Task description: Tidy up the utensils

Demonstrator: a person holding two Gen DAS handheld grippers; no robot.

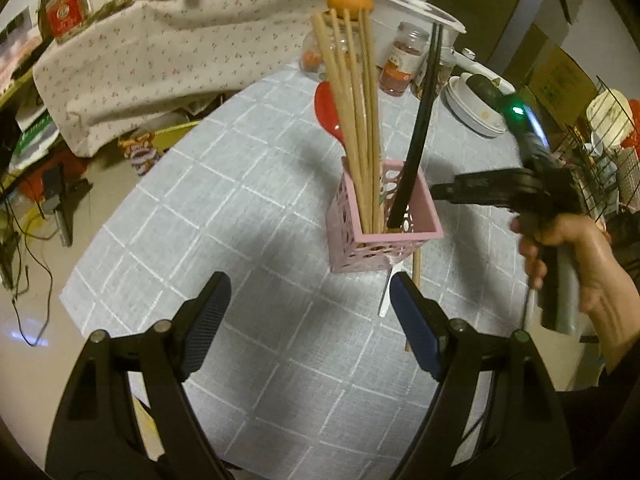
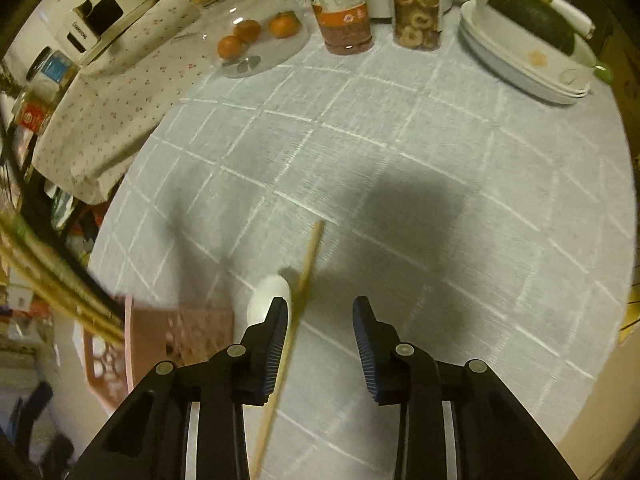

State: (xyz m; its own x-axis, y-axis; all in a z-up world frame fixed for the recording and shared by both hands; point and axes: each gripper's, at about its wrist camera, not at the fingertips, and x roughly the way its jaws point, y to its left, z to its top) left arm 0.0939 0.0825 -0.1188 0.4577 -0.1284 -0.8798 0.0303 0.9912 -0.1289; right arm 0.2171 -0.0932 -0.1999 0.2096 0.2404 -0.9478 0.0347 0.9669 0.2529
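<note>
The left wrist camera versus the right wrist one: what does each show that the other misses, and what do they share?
Only the left wrist view shows the black chopsticks standing in the pink holder, the red spoon behind it, and the person's hand gripping the right gripper's handle.

Only the right wrist view shows the right gripper, jaws apart with nothing between them, and the jar of dried rings.

Both show the pink holder, the wooden chopstick and white spoon lying on the checked tablecloth, and the stacked white dishes.
</note>
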